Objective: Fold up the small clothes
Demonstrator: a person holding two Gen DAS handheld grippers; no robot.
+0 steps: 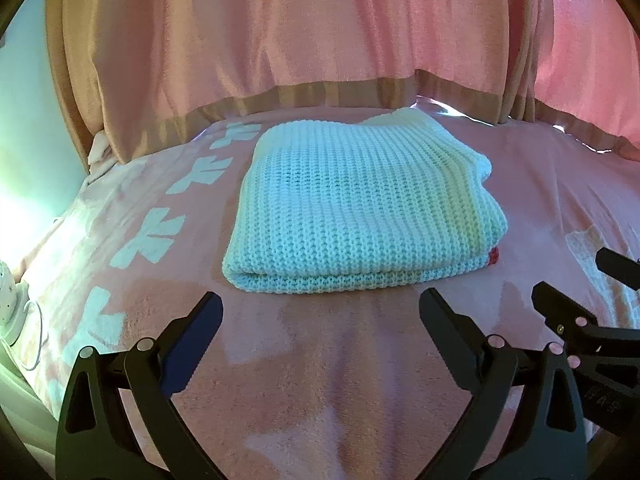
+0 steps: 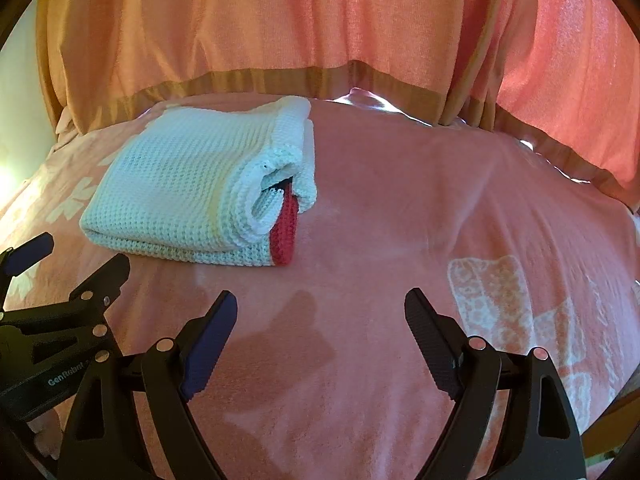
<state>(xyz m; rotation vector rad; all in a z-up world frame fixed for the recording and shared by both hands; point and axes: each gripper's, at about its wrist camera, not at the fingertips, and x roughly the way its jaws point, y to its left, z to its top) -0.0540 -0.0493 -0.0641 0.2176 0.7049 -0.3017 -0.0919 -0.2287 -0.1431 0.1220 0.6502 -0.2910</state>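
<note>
Knit garment (image 1: 360, 208) folded, beyond open left claw (image 1: 320, 312).

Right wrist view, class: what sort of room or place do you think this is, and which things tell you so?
Probably a bedroom at home. A folded white knitted garment lies on a pink patterned blanket spread like bedding, and long pink curtains hang just behind it.

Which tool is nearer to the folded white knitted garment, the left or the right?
Left. The left tool sits open directly in front of the folded white knitted garment; the right tool, also open, sits off to its right side.
</note>
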